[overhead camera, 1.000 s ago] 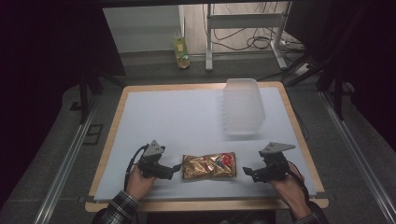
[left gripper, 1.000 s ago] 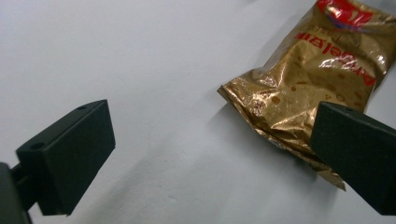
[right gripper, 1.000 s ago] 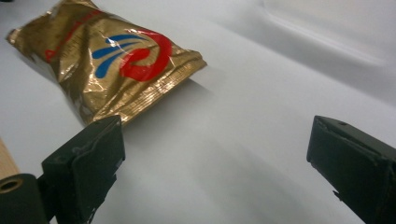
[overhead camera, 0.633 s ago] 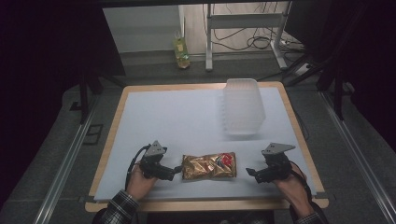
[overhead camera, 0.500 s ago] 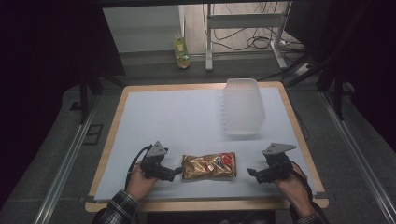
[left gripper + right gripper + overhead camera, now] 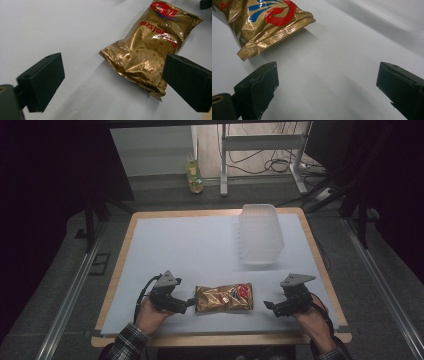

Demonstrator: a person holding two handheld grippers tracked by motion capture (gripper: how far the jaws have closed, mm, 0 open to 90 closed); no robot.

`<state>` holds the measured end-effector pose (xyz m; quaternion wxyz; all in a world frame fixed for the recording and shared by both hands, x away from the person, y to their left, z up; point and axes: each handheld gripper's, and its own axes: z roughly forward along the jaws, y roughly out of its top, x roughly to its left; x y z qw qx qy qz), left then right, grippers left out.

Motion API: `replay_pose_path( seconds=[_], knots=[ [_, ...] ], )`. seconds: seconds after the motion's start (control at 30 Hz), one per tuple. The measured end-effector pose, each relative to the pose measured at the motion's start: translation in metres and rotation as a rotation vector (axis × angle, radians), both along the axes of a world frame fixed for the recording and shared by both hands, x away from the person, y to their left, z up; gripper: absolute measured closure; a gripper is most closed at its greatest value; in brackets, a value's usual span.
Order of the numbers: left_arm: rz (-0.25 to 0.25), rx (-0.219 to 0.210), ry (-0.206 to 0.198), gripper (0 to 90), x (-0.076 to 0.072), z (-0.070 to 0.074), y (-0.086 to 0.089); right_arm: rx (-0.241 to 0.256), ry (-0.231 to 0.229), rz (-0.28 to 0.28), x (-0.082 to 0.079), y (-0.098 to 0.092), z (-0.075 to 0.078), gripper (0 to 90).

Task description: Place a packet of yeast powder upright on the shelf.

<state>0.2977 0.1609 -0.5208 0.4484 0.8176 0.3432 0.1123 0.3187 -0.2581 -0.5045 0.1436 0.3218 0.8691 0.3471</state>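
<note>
Flanking one gold snack bag [image 6: 224,297], two claws, left [image 6: 189,303] and right [image 6: 269,305], gape wide, gripping nothing.

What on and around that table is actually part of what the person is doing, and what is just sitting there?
Part of the job:
- gold snack bag, lying flat between the two tools
- left gripper, open, at the bag's end
- right gripper, open, a little short of the other end

Just sitting there:
- clear plastic container, farther back on the table
- bottle on the floor beyond the table
</note>
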Motion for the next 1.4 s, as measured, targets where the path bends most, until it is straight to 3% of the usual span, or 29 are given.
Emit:
replay_pose_path(
  seconds=[0.07,0.2,0.3,0.33,0.63,1.0,1.13,1.2,1.4],
  knots=[
    [-0.002,0.002,-0.012,7.6,-0.001,0.001,-0.001,-0.001,-0.001,0.0,0.0,0.0,0.0,4.3],
    [-0.02,-0.013,-0.051,22.1,-0.006,0.007,-0.001,-0.004,-0.003,0.0,0.0,0.001,0.0,4.3],
    [-0.029,-0.033,-0.053,27.4,-0.007,0.009,-0.001,-0.003,-0.004,0.001,0.0,0.001,0.0,4.3],
    [-0.041,-0.048,-0.051,33.5,-0.008,0.01,-0.001,-0.001,-0.005,0.002,0.0,0.001,0.0,4.3],
    [-0.08,-0.07,-0.058,51.6,-0.011,0.012,-0.005,0.003,-0.01,0.006,0.0,0.001,0.0,4.4],
    [-0.117,-0.045,-0.054,72.0,-0.013,0.009,-0.016,-0.009,-0.021,0.011,-0.001,0.003,-0.001,4.4],
    [-0.144,-0.009,-0.043,79.4,-0.011,0.006,-0.022,-0.011,-0.021,0.012,-0.001,0.004,-0.001,4.4],
    [-0.146,0.011,-0.034,85.8,-0.009,0.002,-0.025,-0.006,-0.023,0.013,-0.001,0.004,-0.001,4.4],
    [-0.148,0.014,0.01,89.1,-0.001,-0.009,-0.031,0.003,-0.027,0.021,-0.001,0.006,0.0,4.3]
  ],
)
